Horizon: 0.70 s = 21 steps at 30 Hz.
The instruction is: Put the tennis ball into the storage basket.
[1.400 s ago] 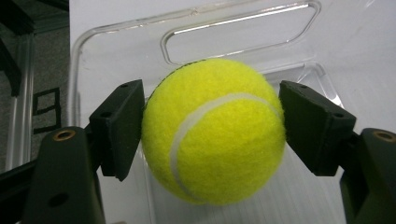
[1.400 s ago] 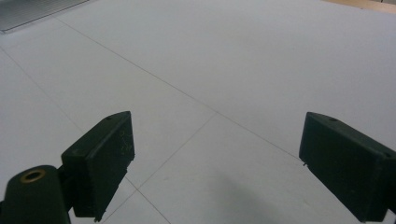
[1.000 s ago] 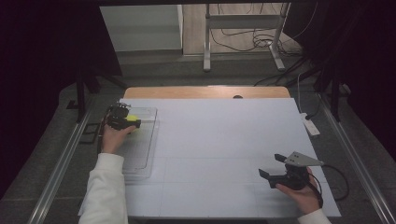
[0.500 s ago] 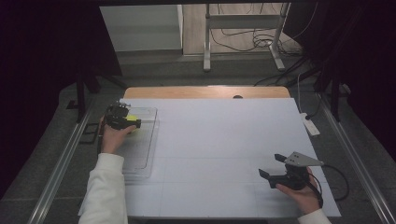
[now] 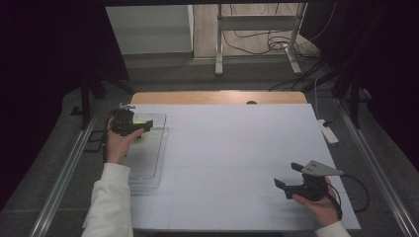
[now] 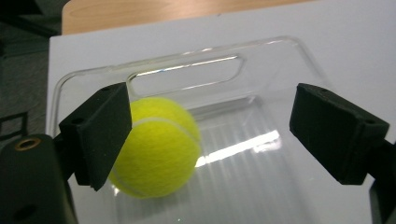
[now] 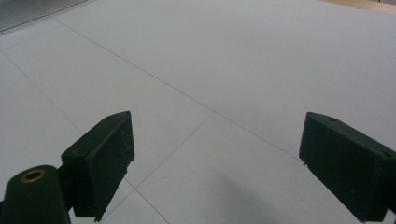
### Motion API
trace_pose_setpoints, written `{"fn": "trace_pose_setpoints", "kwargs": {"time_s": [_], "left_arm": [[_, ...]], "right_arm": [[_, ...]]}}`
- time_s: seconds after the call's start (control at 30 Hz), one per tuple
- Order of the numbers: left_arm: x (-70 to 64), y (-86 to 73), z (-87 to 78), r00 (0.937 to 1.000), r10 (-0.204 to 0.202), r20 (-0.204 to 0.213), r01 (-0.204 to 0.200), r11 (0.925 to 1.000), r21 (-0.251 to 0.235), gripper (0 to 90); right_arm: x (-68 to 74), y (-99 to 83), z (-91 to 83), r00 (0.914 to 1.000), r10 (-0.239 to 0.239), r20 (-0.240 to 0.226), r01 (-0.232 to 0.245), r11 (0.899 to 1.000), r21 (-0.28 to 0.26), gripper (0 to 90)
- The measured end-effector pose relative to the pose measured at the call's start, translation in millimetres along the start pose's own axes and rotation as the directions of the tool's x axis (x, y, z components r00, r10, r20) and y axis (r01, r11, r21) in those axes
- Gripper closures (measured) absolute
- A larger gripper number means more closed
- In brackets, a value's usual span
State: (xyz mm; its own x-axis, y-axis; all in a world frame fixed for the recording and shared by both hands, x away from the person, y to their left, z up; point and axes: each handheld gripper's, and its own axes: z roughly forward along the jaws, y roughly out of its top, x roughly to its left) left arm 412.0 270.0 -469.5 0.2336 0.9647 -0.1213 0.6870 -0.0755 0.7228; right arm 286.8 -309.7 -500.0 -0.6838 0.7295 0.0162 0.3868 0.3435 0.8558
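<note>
Tennis ball [image 6: 156,147] sits in the clear tray [image 6: 275,56] at about 10 o'clock on the table [image 5: 237,148], left gripper [image 6: 205,135] spread wide over it, one jaw maybe touching. Right gripper [image 5: 292,176], also open, hovers over bare table around 4 o'clock, nothing between them.

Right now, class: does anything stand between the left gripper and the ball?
Nothing visible does. The left gripper is open around the ball in the clear tray; one jaw overlaps the ball's side.

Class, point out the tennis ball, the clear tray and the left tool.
tennis ball [image 6: 156,154], left gripper view, its felt front.
clear tray [image 6: 187,65], left gripper view, its far rim.
left tool [image 6: 210,130], left gripper view, midway between its tips.
</note>
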Motion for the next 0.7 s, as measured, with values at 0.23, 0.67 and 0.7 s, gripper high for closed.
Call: {"fn": "trace_pose_setpoints", "kwargs": {"time_s": [0.23,0.67,0.7], "left_arm": [[-7.5,-0.3,-11.9,0.9947,-0.008,0.103,0.014,0.9984,-0.055,14.9],[-35.9,-8.1,-36.6,0.9732,0.080,0.216,-0.049,0.9885,-0.143,15.2],[-39.5,-9.2,-38.6,0.9713,0.093,0.219,-0.061,0.9874,-0.146,15.1]], "right_arm": [[-0.4,-0.2,-0.4,1.0000,0.001,0.001,-0.001,1.000,-0.001,10.6],[-0.1,0.0,-0.6,1.0000,0.003,0.000,-0.003,1.000,-0.002,10.6],[-0.1,0.0,-0.7,1.0000,0.003,0.000,-0.003,1.000,-0.003,10.6]]}}
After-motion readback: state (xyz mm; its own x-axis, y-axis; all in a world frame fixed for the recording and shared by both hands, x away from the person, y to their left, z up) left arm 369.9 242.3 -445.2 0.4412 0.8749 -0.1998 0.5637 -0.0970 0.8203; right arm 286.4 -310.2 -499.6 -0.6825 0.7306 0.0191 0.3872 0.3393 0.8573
